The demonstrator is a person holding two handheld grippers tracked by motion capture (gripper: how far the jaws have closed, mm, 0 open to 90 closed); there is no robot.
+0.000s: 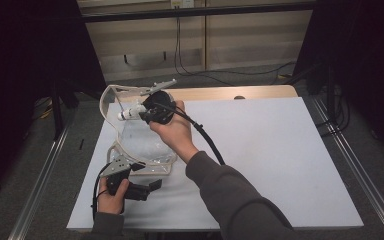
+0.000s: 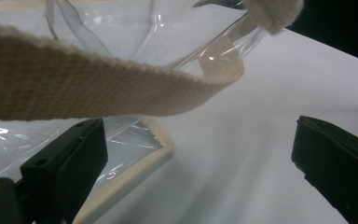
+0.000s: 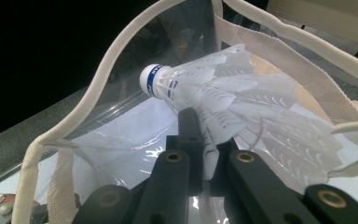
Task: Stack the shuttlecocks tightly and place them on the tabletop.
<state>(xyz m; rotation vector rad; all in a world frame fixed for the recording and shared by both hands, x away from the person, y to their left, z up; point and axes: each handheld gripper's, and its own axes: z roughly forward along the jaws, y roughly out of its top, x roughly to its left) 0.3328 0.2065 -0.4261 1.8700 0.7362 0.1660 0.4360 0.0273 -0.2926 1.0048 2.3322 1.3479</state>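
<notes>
Clenched on the feather skirt of a white shuttlecock (image 3: 223,102), the right gripper (image 1: 147,114) is held at the mouth of a clear plastic bag (image 1: 142,142) with cream webbing trim. The shuttlecock is seen just above the opening, cork end pointing away from the jaws, not yet inside. The picking-up is judged done; lowering and letting go remain. Nothing can be made out inside the bag. Its cream strap (image 2: 74,88) crosses just above the left gripper (image 1: 150,187), whose jaws stand apart, released, near the bag's lower corner on the white table (image 1: 280,160).
</notes>
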